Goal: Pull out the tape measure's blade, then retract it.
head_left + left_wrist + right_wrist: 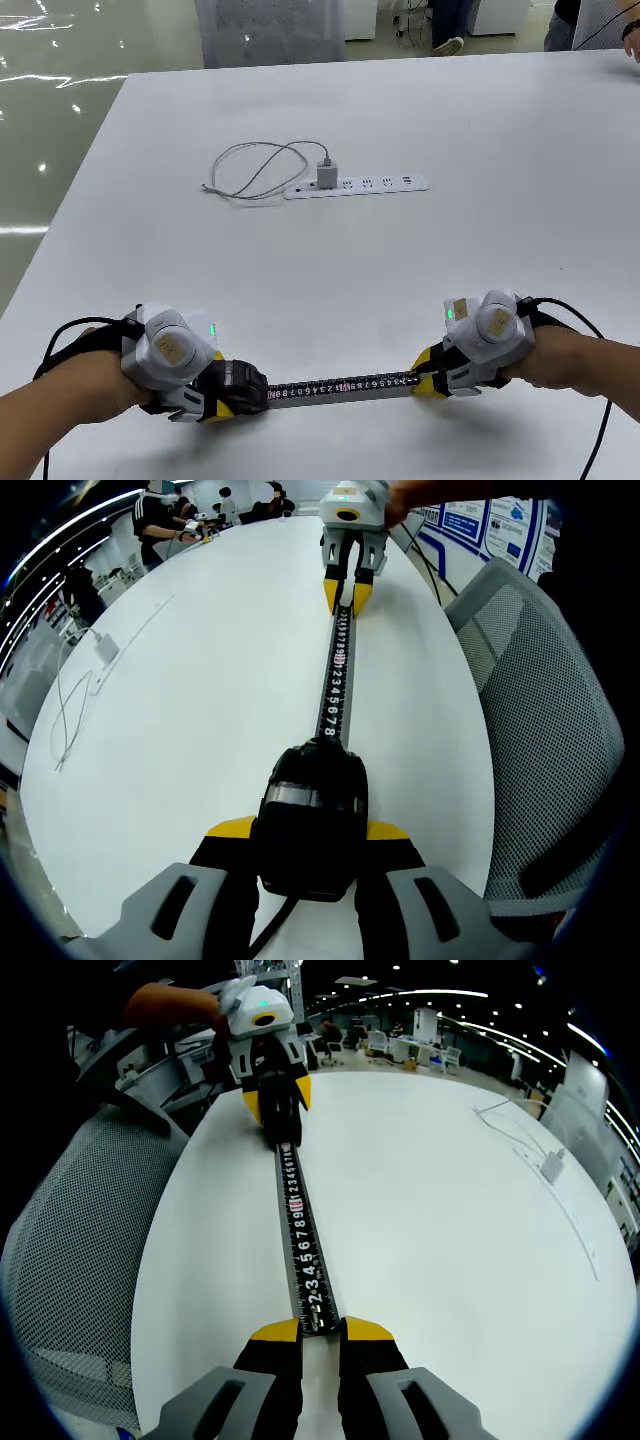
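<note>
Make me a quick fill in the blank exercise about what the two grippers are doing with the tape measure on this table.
1. The left gripper is shut on the black ____ of the tape measure.
2. The right gripper pinches the end of the pulled-out ____.
3. Farther back on the white table, a charger is plugged into a power ____.
Missing words: case; blade; strip.

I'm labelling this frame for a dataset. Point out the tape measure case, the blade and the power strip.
tape measure case [313,810]: left gripper view, top of the black housing.
blade [300,1245]: right gripper view, numbered face, midway along.
power strip [375,184]: head view, white top among the sockets.
</note>
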{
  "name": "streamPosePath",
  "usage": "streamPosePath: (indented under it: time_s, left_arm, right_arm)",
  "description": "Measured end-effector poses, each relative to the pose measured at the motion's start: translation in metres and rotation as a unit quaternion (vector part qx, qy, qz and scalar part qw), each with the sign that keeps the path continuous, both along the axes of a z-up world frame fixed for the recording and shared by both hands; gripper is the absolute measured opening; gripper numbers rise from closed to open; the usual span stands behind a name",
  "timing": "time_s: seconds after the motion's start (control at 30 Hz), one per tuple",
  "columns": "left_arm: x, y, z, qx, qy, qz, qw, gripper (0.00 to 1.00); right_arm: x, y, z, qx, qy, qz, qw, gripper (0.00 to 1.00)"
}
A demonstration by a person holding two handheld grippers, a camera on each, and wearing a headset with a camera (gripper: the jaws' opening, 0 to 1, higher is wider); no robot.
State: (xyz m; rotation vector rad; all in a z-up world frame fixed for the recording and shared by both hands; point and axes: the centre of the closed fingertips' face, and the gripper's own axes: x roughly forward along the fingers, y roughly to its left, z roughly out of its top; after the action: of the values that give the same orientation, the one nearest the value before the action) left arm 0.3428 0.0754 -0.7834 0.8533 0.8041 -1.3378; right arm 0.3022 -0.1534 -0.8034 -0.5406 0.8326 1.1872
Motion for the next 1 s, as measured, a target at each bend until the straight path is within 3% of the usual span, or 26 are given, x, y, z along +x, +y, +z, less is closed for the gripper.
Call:
streamPosePath:
  time_s: [1.0]
  left_arm:
    - [-0.001, 0.000, 0.000, 0.002, 0.001, 0.000, 1.0000, 0.32]
  right_arm:
    - [-0.001, -0.016, -0.001, -0.006, 0.004, -0.007, 0.9999, 0.08]
